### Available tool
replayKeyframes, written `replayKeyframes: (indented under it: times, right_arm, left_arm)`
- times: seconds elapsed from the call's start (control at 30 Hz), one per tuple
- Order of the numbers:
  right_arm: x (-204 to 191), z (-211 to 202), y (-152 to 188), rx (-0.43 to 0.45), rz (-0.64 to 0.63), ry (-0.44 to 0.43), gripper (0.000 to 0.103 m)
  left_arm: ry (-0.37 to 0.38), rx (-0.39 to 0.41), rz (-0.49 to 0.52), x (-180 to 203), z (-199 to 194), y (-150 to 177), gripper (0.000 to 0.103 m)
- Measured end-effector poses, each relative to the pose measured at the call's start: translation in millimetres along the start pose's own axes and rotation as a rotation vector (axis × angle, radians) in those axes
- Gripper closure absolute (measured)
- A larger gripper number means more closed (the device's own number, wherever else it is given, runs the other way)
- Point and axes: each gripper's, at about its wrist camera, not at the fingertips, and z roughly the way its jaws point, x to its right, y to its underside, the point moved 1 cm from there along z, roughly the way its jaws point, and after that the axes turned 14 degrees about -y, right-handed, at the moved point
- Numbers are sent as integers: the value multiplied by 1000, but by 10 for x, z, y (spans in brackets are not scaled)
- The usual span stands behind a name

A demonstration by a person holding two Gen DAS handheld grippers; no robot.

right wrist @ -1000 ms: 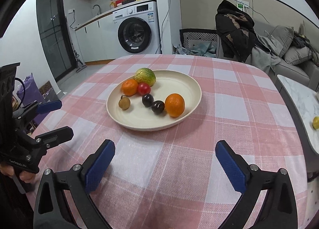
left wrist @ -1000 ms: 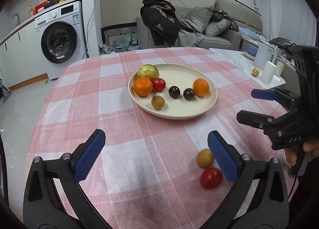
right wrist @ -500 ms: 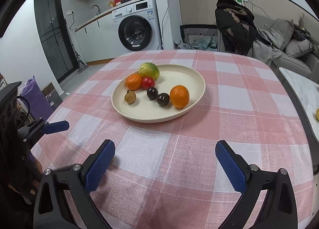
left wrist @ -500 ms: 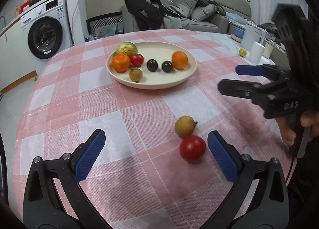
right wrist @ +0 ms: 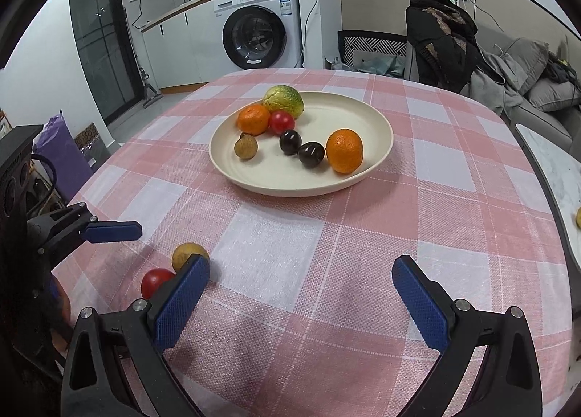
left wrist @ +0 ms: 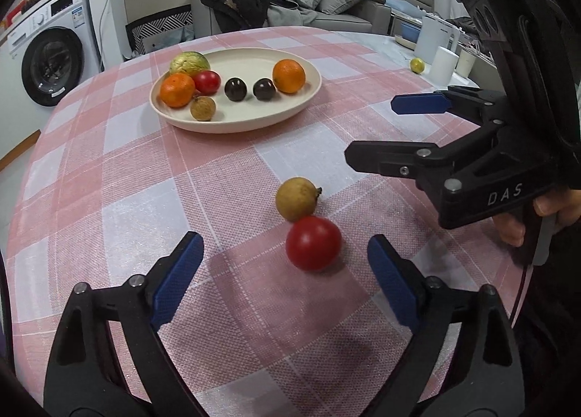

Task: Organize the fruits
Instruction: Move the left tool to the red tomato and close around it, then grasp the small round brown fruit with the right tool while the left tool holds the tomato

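Observation:
A red tomato (left wrist: 313,242) and a small tan fruit (left wrist: 296,198) lie touching on the pink checked tablecloth (left wrist: 120,177), just ahead of my open, empty left gripper (left wrist: 285,272). A cream plate (left wrist: 290,105) farther back holds two oranges, a green fruit, a red tomato, two dark plums and a tan fruit. My right gripper (right wrist: 301,293) is open and empty; its left finger partly hides the loose tomato (right wrist: 154,281) and tan fruit (right wrist: 187,253). It shows in the left wrist view (left wrist: 385,130) at the right. The plate also shows in the right wrist view (right wrist: 377,119).
A marble side table (left wrist: 399,50) with a white kettle (left wrist: 430,37), cups and a small yellow fruit (left wrist: 417,65) stands beyond the table's right edge. A washing machine (right wrist: 259,32), sofa and clothes-draped chair (right wrist: 441,36) stand behind.
My left gripper has moved forward and down toward the loose tomato and tan fruit, which now lie close in front of its fingers. The right gripper shifted back a little, both fruits now in its view.

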Motion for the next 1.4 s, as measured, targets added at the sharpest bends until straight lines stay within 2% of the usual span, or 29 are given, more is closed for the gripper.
replayKeyframes:
  times: [0.17, 0.37, 0.43, 0.5, 0.63, 0.8, 0.93, 1.03, 1.1, 1.17, 1.23, 1.33, 1.4]
  right_arm:
    - [3, 2, 8, 0, -1, -3, 0]
    - [0, 8, 7, -1, 0, -5, 0]
    - [5, 8, 3, -1, 3, -6, 0]
    - [16, 7, 0, 0, 7, -7, 0]
    - [30, 0, -4, 4, 14, -10, 0]
    - [52, 11, -7, 8, 18, -4, 0]
    - [52, 32, 2, -6, 30, -22, 0]
    - [-45, 50, 4, -22, 5, -78, 2]
    - [-118, 86, 9, -43, -5, -129, 9]
    - [-189, 143, 12, -65, -10, -160, 23]
    - [-256, 218, 16, -88, -18, -175, 26]
    - [-359, 299, 26, -108, -50, -194, 44]
    - [-420, 334, 26, -114, -72, -207, 48]
  left_arm:
    - [54, -30, 11, 41, 46, 12, 34]
    - [57, -30, -12, 21, 60, -11, 51]
    - [77, -31, -19, 2, 51, -11, 67]
    - [102, -36, -28, -15, 52, -11, 76]
    - [110, -34, -32, -40, 37, -3, 76]
    - [97, 12, -64, -151, -57, -43, 76]
    - [54, 65, -120, -320, -155, -98, 76]
    - [4, 94, -159, -453, -192, -133, 76]
    - [-18, 106, -174, -519, -208, -148, 76]
    - [-28, 112, -189, -575, -216, -157, 76]
    - [-35, 114, -198, -615, -214, -161, 76]
    - [-42, 114, -204, -649, -201, -157, 76]
    - [-41, 110, -209, -665, -185, -156, 76]
